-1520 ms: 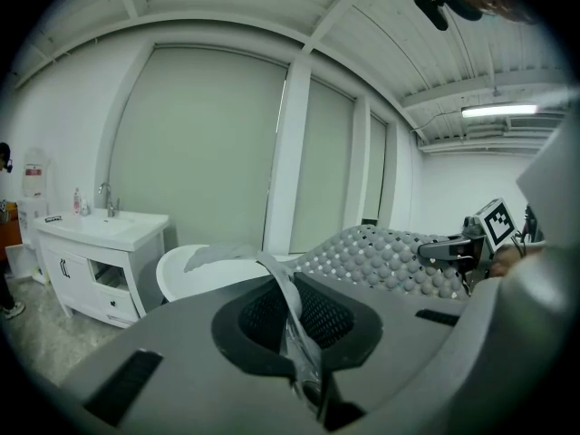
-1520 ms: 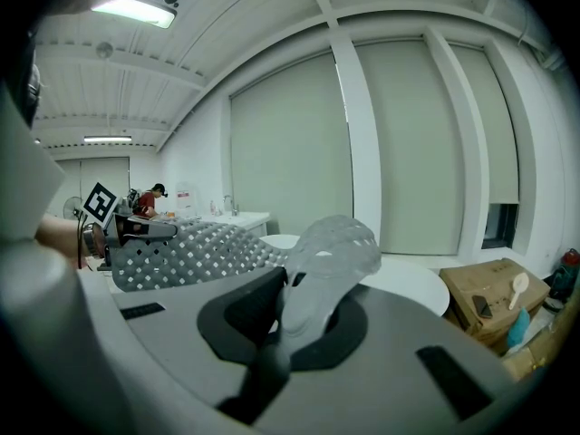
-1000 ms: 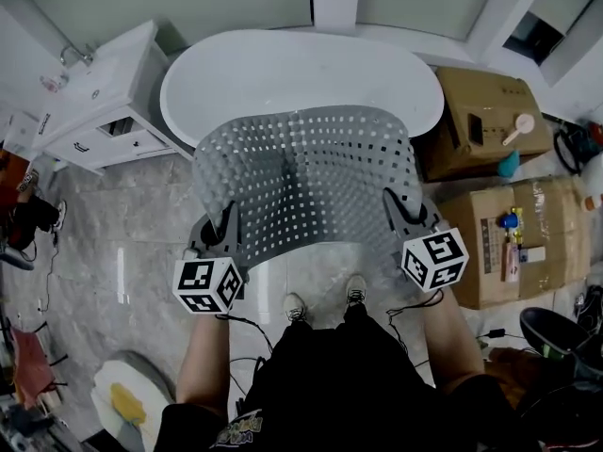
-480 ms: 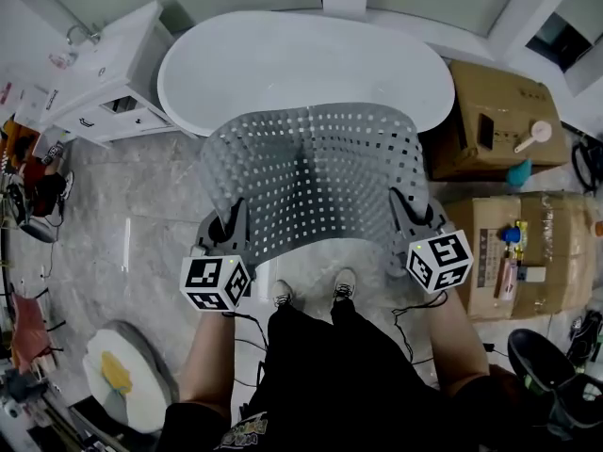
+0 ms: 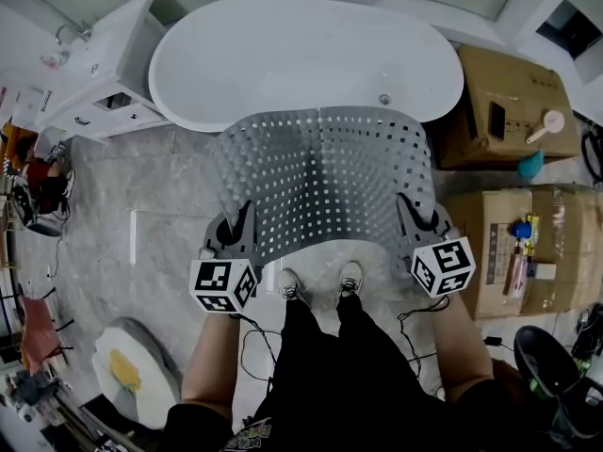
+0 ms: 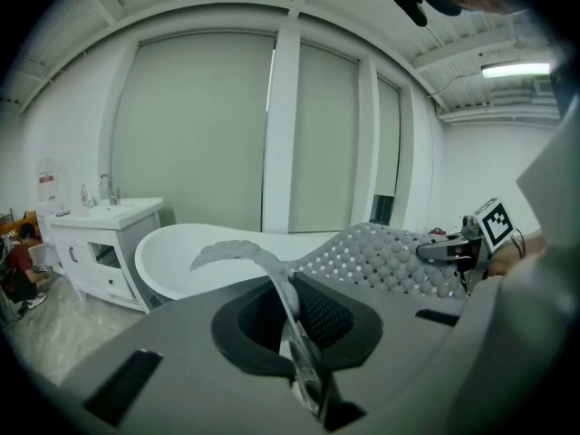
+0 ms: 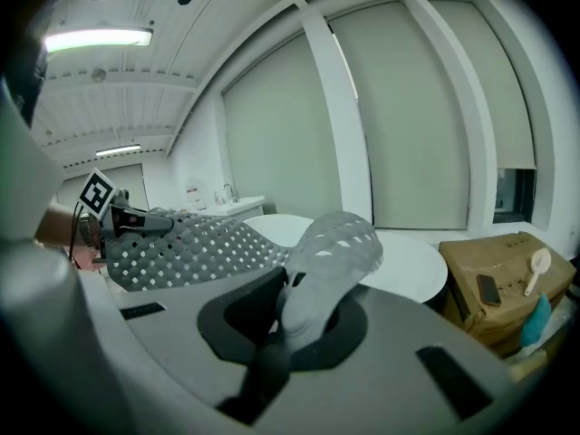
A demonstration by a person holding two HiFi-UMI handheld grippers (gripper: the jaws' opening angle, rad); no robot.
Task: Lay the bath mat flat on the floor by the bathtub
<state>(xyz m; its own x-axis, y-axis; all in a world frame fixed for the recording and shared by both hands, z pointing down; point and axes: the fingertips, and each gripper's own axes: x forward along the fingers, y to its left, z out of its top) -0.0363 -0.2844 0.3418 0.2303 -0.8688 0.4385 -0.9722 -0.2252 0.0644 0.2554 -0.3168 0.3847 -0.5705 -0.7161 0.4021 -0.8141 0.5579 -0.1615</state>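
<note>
A white sink cabinet (image 5: 99, 78) stands at the far left, just beside the left end of the white bathtub (image 5: 301, 50). In front of both lies the grey marbled floor (image 5: 151, 205).

The left gripper (image 5: 237, 232) has its jaws closed on the near left corner of the grey, hole-patterned bath mat (image 5: 320, 177). In the left gripper view the thin edge of the mat is pinched between the jaws and curls up past them.

The mat hangs in the air between the two grippers, arched like a shallow hood. It is not flat on the floor. In the head view its far edge reaches the near rim of the bathtub. The person's shoes (image 5: 320, 282) show just below its near edge.

The right gripper (image 5: 416, 222) grips the near right corner. In the right gripper view a fold of the mat bulges up from between its closed jaws.

Cardboard boxes (image 5: 513, 111) stand at the right, next to the right end of the bathtub.
</note>
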